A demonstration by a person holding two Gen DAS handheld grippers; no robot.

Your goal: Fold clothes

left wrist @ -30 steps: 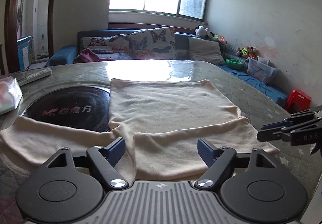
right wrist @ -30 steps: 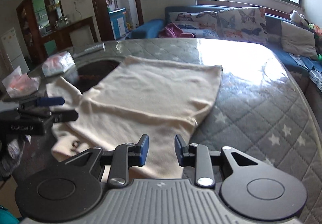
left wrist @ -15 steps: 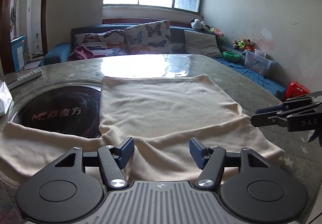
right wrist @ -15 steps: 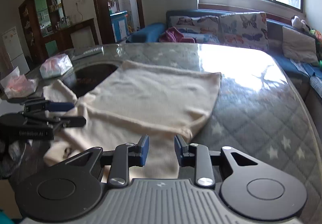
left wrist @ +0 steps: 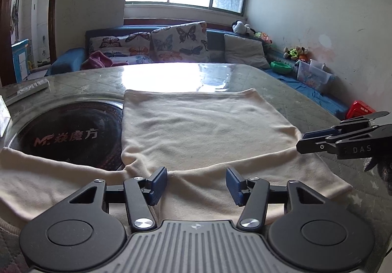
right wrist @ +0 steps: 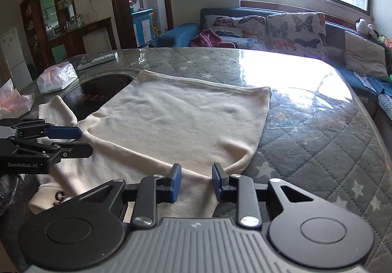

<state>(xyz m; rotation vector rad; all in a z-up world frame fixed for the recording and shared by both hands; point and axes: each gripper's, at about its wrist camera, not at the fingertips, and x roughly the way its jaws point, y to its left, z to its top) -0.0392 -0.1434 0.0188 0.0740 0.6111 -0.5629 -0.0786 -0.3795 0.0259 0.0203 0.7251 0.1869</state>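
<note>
A cream long-sleeved top (left wrist: 203,130) lies flat on the quilted table, hem at the far side, sleeves spread left and right near me. It also shows in the right wrist view (right wrist: 171,123). My left gripper (left wrist: 196,183) is open and empty, hovering above the near middle of the top. My right gripper (right wrist: 196,181) is open a little and empty, above the right sleeve near the armpit. Each gripper shows in the other's view, the right one (left wrist: 343,143) and the left one (right wrist: 49,143).
A dark round hob (left wrist: 66,135) is set in the table, partly under the left sleeve. A tissue pack (right wrist: 57,76), a plastic bag (right wrist: 12,101) and a remote (right wrist: 98,59) lie at the table's left. A sofa with cushions (left wrist: 176,42) stands behind.
Both grippers have lifted and drawn back slightly over the top. The left jaws have narrowed a little but stay open. The garment has not moved.
</note>
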